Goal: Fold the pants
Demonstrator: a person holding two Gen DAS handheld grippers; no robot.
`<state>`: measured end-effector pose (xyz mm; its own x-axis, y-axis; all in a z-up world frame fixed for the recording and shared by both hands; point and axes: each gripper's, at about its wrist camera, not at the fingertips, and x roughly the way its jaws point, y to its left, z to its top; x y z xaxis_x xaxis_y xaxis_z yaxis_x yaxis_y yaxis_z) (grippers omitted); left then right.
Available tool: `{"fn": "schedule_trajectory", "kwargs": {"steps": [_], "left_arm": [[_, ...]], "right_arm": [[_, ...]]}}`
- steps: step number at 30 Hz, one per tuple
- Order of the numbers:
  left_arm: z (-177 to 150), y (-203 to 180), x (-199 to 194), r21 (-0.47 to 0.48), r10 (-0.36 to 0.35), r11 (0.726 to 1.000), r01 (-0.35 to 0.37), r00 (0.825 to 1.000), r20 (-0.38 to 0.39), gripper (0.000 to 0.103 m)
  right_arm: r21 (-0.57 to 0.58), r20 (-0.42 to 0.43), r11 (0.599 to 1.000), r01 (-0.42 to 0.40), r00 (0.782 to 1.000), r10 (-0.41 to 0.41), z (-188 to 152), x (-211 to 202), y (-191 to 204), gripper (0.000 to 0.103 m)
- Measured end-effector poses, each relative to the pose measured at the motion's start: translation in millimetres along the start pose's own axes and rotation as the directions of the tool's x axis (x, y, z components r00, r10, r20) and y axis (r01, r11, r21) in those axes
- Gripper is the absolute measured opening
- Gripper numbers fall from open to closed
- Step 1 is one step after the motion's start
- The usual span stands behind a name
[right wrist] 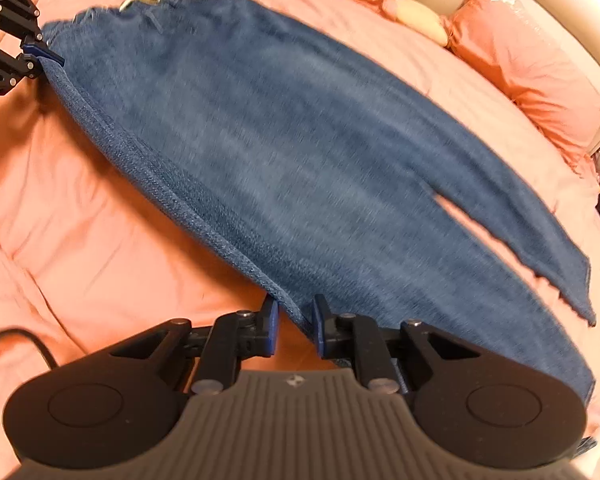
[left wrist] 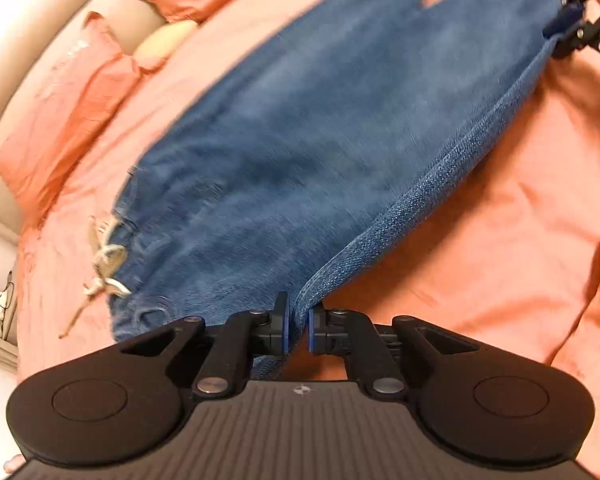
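Blue denim pants (left wrist: 320, 128) lie lengthwise on the salmon bedcover, waistband with a pale drawstring (left wrist: 104, 264) at one end, legs (right wrist: 500, 240) at the other. My left gripper (left wrist: 299, 328) is shut on the near folded edge of the pants by the waist end, with denim pinched between its blue pads. My right gripper (right wrist: 296, 326) is shut on the same edge near the leg end. That edge (right wrist: 160, 184) runs taut between the two grippers, slightly raised off the bedcover. Each gripper shows in the other's view: the right gripper (left wrist: 568, 24), the left gripper (right wrist: 40, 54).
Salmon bedcover (left wrist: 500, 260) spreads all around the pants. Matching pillows (left wrist: 72, 112) and a pale yellow cushion (right wrist: 420, 20) rest against the beige headboard (left wrist: 28, 20) at the far side. A black cable (right wrist: 20, 340) crosses the cover near my right gripper.
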<state>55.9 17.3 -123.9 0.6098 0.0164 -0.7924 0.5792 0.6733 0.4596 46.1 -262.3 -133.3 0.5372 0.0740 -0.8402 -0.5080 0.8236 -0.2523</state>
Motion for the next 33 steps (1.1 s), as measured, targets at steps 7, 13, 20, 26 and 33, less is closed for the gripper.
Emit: {"fn": "schedule_trajectory", "kwargs": {"steps": [7,13,20,26,33], "left_arm": [[42.7,35.1,-30.3,-0.052,0.042,0.998,-0.037,0.994,0.097,0.007],[98.8,78.1,-22.8,-0.024,0.126,0.992,-0.123,0.979,0.16,0.006],[159.1,132.9,43.0,-0.021,0.121,0.993,-0.119,0.987,0.105,0.006],[187.0,177.4,122.5,-0.09,0.04,0.995,-0.039,0.999,0.012,0.006],[182.4,205.0,212.3,-0.171,-0.098,0.982,0.084,0.992,-0.076,0.007]], "right_arm": [[-0.003,0.068,0.995,0.096,0.993,-0.096,48.0,-29.9,-35.7,0.006],[-0.018,0.113,0.98,0.196,0.975,-0.193,104.1,-21.5,-77.3,0.002],[-0.016,0.101,0.969,0.245,0.965,-0.243,172.4,37.7,-130.9,0.0],[-0.012,0.056,0.972,0.233,0.971,-0.232,224.8,121.7,-168.5,0.0],[-0.01,-0.042,0.989,0.147,0.988,-0.148,245.7,220.4,-184.1,0.0]]}}
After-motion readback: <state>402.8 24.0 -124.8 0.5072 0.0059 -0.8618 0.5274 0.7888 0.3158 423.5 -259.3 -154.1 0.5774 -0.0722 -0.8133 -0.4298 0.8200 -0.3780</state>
